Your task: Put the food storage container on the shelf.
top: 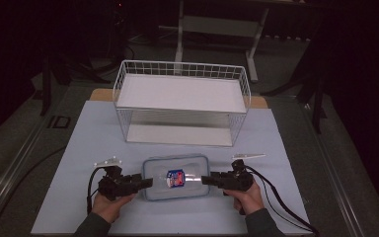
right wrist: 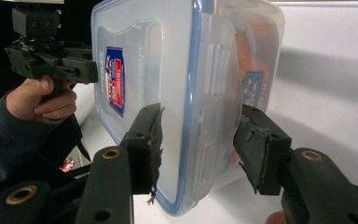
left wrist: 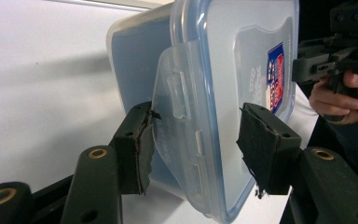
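Clear lidded container (top: 176,177) sits flat on the white mat (top: 79,148), in front of the wire rack (top: 182,101). Left gripper (top: 145,182) and right gripper (top: 206,180) straddle its end latches, jaws spread, nothing clamped. Lid looks on; any lift or unlatching not begun.

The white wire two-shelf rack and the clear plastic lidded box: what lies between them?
Nothing: in the high view, bare pale table mat separates the rack from the box.

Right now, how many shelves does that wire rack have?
2. The wire rack behind the plastic container has an upper shelf and a lower shelf directly beneath it.
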Demonstrator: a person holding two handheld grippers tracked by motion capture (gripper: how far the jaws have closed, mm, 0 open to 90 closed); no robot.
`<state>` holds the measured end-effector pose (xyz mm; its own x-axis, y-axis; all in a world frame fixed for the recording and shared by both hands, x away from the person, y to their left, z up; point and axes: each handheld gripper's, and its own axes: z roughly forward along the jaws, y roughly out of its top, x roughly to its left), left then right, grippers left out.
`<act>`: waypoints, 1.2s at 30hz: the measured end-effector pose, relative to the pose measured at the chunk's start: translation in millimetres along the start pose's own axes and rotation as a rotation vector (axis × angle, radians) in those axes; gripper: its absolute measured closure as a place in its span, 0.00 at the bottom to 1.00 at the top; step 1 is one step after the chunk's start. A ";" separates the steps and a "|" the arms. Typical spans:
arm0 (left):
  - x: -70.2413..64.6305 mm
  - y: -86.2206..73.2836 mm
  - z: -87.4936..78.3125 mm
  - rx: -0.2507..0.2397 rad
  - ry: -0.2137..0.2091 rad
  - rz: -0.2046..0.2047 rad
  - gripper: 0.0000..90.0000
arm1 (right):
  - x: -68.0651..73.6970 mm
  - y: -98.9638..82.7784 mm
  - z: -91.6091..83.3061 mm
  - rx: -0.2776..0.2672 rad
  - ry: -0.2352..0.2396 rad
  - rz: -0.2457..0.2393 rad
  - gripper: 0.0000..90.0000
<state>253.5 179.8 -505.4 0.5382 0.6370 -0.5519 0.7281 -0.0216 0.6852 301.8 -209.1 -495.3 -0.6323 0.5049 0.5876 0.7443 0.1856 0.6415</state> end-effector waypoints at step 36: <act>-9.0 6.2 -15.3 -0.112 -0.001 0.042 0.55 | 14.8 0.4 -6.0 -0.089 -0.005 -0.064 0.58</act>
<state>246.7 185.7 -488.9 0.5676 0.6364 -0.5224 0.6530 0.0384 0.7564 291.5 -206.6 -483.3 -0.6768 0.4987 0.5415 0.6801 0.1421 0.7192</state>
